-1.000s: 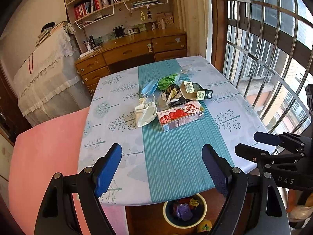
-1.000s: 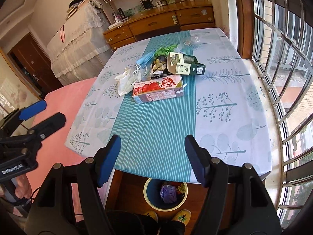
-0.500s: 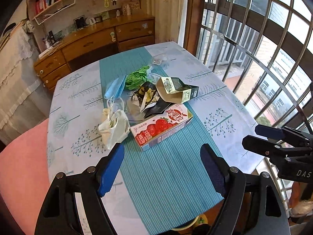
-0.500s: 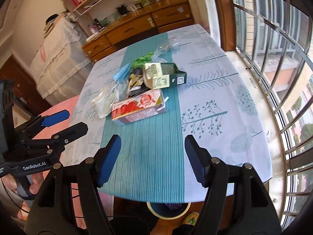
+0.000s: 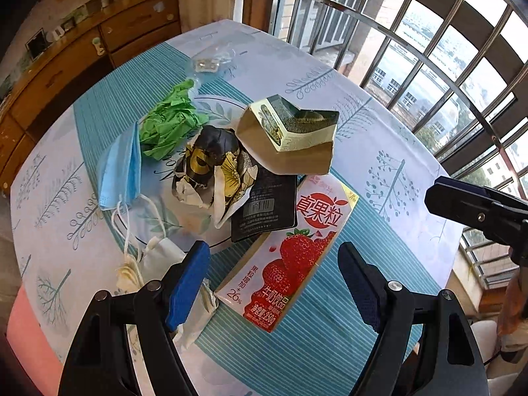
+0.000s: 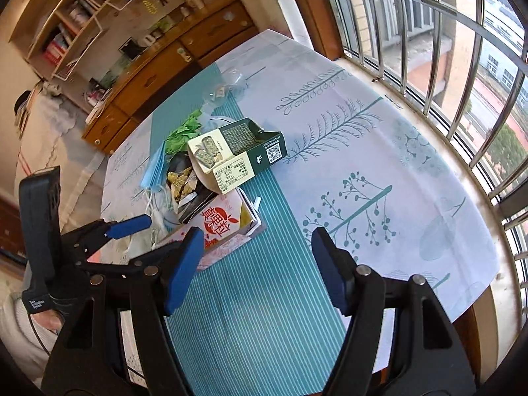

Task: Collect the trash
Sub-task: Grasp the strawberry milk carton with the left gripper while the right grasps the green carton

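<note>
Barred windows edge a table (image 5: 379,138) under a teal-striped cloth. Left gripper (image 5: 274,283) hangs released above the strawberry milk carton (image 5: 290,257); right gripper (image 6: 254,264) is likewise spread, nothing between its jaws. Beyond the carton lie a black packet (image 5: 267,204), crumpled wrapper (image 5: 211,168), opened green box (image 6: 237,151), blue mask (image 5: 120,168) and green paper (image 5: 171,122).

Strawberry milk carton (image 5: 290,257): glossy printed card. Green box (image 6: 237,151): matt card. Face mask (image 5: 120,168): soft blue nonwoven cloth. Green paper (image 5: 170,123): crumpled. Tablecloth (image 6: 379,171): smooth printed cloth. Cabinet (image 6: 184,49): varnished wood. Window bars (image 6: 429,33): shiny metal.
</note>
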The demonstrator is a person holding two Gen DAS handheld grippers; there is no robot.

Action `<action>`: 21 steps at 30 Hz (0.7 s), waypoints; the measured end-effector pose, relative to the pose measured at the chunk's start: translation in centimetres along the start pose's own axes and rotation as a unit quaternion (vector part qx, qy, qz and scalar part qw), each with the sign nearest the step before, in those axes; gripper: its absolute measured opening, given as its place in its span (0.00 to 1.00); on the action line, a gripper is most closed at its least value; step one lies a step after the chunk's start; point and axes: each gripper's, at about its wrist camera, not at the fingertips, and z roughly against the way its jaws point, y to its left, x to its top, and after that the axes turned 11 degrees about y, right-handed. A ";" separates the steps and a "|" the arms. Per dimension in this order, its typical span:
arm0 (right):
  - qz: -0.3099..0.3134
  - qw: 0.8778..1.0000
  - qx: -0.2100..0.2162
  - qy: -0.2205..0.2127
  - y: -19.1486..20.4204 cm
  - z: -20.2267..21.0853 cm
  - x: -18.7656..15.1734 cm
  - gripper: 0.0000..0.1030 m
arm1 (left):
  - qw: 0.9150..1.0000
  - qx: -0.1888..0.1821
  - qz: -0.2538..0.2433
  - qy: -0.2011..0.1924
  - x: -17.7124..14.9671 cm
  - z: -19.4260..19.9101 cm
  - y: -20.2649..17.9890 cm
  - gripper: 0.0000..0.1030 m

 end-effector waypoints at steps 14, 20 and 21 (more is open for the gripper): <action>-0.050 0.999 0.015 0.005 0.9 -4.2 3.3 0.63 | 0.997 0.014 -0.058 0.046 -0.2 -4.4 -2.4 0.63; -0.056 0.998 0.027 0.025 0.7 -5.7 4.0 0.63 | 0.997 0.036 -0.057 0.041 -0.7 -4.9 -3.9 0.58; -0.066 0.997 0.038 0.029 0.6 -6.1 4.3 0.63 | 0.997 0.039 -0.051 0.039 -0.8 -4.9 -3.9 0.58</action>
